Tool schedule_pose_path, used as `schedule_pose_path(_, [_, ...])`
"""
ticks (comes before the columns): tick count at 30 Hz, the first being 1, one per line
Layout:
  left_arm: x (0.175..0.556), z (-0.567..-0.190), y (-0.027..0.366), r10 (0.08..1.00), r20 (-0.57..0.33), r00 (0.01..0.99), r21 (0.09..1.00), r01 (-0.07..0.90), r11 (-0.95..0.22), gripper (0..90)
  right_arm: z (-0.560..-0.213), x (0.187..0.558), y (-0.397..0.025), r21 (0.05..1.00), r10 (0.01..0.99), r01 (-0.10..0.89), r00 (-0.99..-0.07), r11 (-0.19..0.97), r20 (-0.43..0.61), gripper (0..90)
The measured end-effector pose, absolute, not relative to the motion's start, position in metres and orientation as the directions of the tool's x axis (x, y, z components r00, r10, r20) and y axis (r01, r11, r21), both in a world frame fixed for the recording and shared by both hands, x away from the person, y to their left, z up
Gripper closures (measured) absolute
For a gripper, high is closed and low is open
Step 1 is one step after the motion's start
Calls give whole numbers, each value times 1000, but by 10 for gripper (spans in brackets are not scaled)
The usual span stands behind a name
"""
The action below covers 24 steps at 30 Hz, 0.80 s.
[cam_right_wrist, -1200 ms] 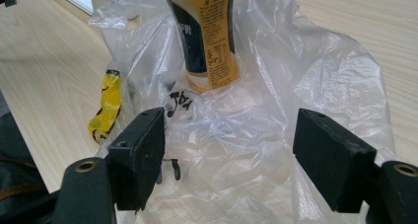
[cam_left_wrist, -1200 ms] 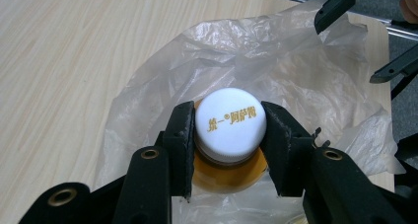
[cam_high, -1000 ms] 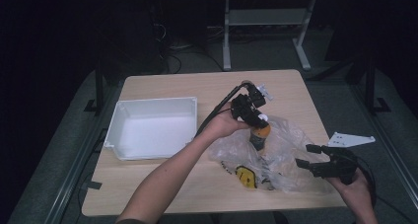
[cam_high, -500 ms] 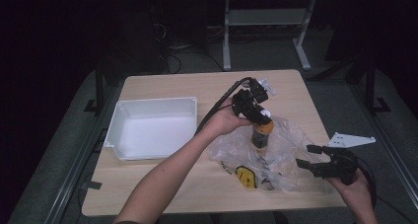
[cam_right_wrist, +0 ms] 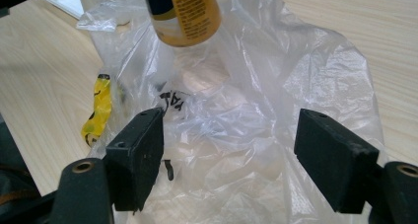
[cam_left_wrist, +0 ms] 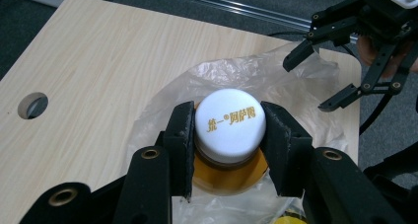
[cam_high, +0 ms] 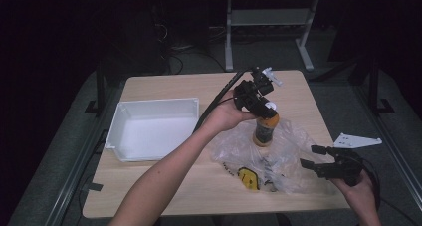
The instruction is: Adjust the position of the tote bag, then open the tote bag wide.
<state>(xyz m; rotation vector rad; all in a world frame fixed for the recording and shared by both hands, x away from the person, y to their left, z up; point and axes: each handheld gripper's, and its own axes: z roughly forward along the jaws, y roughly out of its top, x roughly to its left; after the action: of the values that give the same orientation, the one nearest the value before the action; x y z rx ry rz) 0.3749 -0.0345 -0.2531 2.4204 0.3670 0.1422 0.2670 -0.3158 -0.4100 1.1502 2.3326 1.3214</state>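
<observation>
While one bottle (cam_high: pixel 264 128) is pinched at its cap by the left gripper (cam_high: pixel 262 106), lifted higher than before above one plastic bag (cam_high: pixel 278 154), the right gripper (cam_high: pixel 313 157) is held spread; one white tray (cam_high: pixel 152 129) is unchanged.

The white tray (cam_high: pixel 149 129) sits well apart at the left, with bare table (cam_high: pixel 164 86) behind it. The crinkly plastic bag (cam_high: pixel 288 151) and yellow packet (cam_high: pixel 248 177) fill the front right.
</observation>
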Motion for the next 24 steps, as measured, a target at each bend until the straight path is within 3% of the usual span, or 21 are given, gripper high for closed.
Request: schedule_pose_path(24, [366, -224, 7, 343, 44, 938, 659, 231, -716, 591, -410, 269, -313, 802, 727, 525, -664, 285, 177, 263])
